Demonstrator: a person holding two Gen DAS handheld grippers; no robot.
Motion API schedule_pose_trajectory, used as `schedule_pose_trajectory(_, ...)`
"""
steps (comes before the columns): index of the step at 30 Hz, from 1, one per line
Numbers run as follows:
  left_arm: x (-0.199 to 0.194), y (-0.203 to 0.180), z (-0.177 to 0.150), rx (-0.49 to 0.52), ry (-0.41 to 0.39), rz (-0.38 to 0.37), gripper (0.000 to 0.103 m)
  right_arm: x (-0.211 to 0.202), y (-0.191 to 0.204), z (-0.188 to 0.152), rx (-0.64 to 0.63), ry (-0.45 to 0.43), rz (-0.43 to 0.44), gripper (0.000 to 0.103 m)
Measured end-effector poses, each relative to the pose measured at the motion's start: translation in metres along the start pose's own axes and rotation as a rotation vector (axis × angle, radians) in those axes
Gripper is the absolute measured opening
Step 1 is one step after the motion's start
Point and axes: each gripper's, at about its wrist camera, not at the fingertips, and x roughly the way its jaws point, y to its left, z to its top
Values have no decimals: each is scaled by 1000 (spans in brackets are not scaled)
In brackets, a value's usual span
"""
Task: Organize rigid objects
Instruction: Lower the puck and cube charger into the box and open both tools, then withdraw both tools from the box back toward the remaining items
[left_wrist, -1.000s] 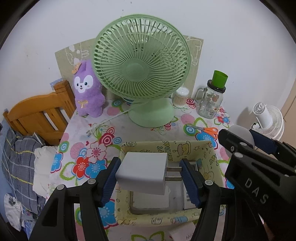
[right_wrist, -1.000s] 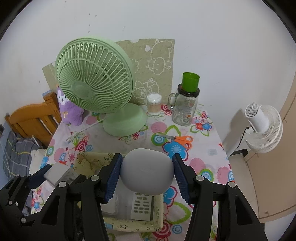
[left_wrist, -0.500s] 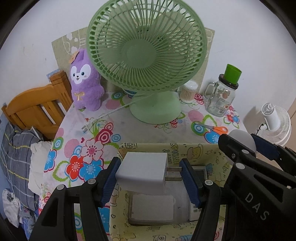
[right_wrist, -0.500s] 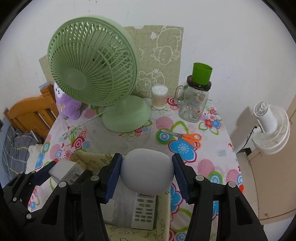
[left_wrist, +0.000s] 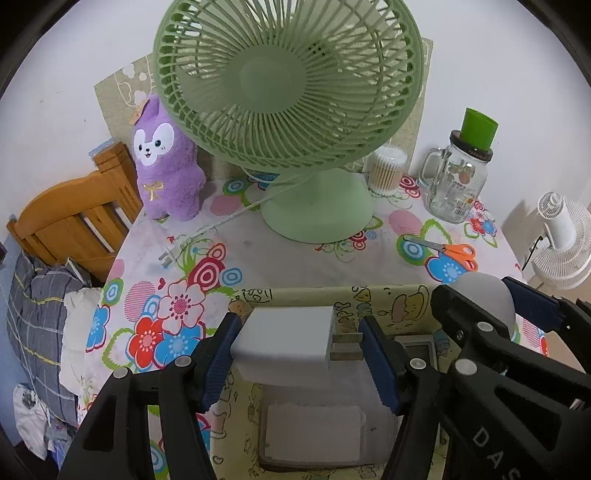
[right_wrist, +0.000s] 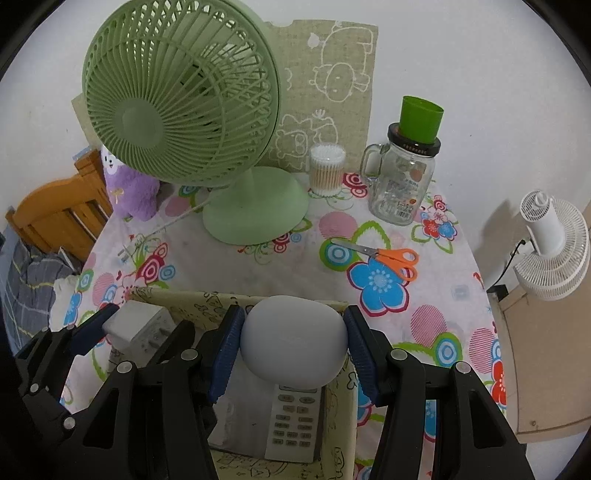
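A floral tablecloth (right_wrist: 258, 269) covers the table, with a green desk fan (left_wrist: 291, 96) at the back and a cartoon-print storage box (right_wrist: 340, 406) up front. Your left gripper (left_wrist: 297, 338) pinches a white plug adapter (left_wrist: 284, 338) over the box; your right gripper (right_wrist: 293, 343) clamps a rounded grey case (right_wrist: 293, 343) above the remote control (right_wrist: 293, 421) lying inside. You look to be at the drop-off step: lower each item, then spread the fingers without hitting the box walls.

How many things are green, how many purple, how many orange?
Green: 2, the fan and the cup
Purple: 1, the plush
Orange: 1, the scissors
Total: 4
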Motion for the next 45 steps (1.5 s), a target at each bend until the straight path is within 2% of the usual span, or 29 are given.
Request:
schedule_pose_trajectory(3,2,-1,0,8,-6,8,68,3,0,1,0,6,1,59)
schedule_pose_trajectory(6,4,0,0,9,1,11,78,6,0,1,-3,13,6,59)
schedule_pose_trajectory(9,4,1,0,8,10,17,81,8,1,0,-2,21,17,59)
schedule_pose_trajectory(11,2,1,-1,18,12,27,88,10,3,1,-7,27,23,59)
schedule_pose_trajectory(15,0,1,-4,45,9,48,95,15,8,-1,-13,47,43,59)
schedule_pose_trajectory(18,3,5,-6,55,28,58,95,20,11,-3,-3,72,70,59)
schedule_pose_trajectory(26,4,10,-8,37,55,49,95,22,17,-5,-8,70,106,60)
schedule_pose_trajectory(28,2,10,-9,36,54,46,95,20,18,-5,-13,61,99,67)
schedule_pose_trajectory(29,1,10,-9,37,54,46,96,19,17,-5,-14,58,94,77)
schedule_pose_trajectory(30,1,10,-9,36,55,43,96,17,17,-6,-14,53,87,82)
schedule_pose_trajectory(37,-11,6,-13,49,47,23,96,3,11,-11,-4,43,74,83)
schedule_pose_trajectory(45,-30,4,-21,58,38,-13,98,-19,7,-21,11,27,44,89)
